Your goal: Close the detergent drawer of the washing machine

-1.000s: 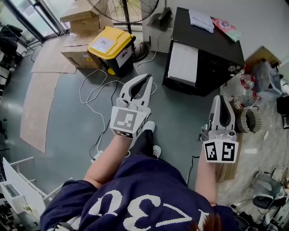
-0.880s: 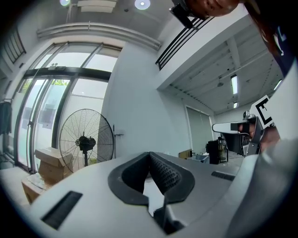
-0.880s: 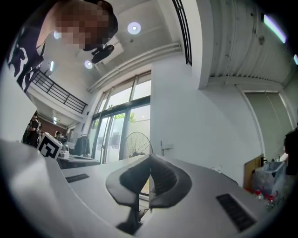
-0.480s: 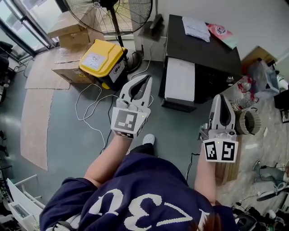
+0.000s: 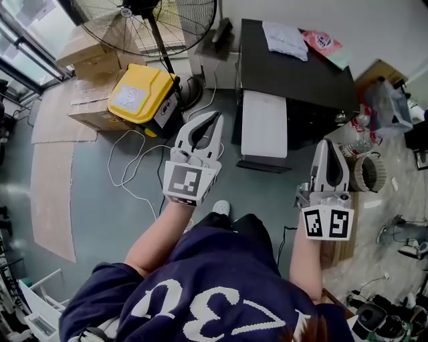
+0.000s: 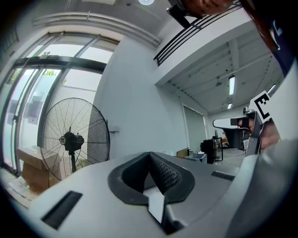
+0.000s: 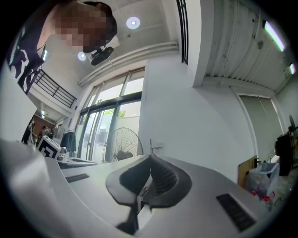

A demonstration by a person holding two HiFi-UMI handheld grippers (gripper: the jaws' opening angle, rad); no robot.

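A black-topped washing machine (image 5: 301, 77) stands ahead against the wall in the head view. A white panel (image 5: 263, 124) juts from its front toward me; whether it is the drawer I cannot tell. My left gripper (image 5: 216, 115) is held out level over the grey floor, short of the machine's left corner, jaws shut and empty. My right gripper (image 5: 328, 142) hangs off the machine's front right corner, also shut on nothing. The left gripper view (image 6: 150, 153) and right gripper view (image 7: 150, 157) show closed tips against a white wall; the machine is in neither.
A big standing fan (image 5: 150, 20) and a yellow-lidded bin (image 5: 142, 97) with cardboard boxes (image 5: 93, 63) are to the left of the machine. White cables (image 5: 134, 160) trail over the floor. A folded cloth (image 5: 284, 37) lies on the machine. Bags and clutter (image 5: 368, 170) crowd the right.
The person has walked toward the machine: it, the fan and the bin have slid down and nearer in the head view. Both grippers keep their pose, still shut.
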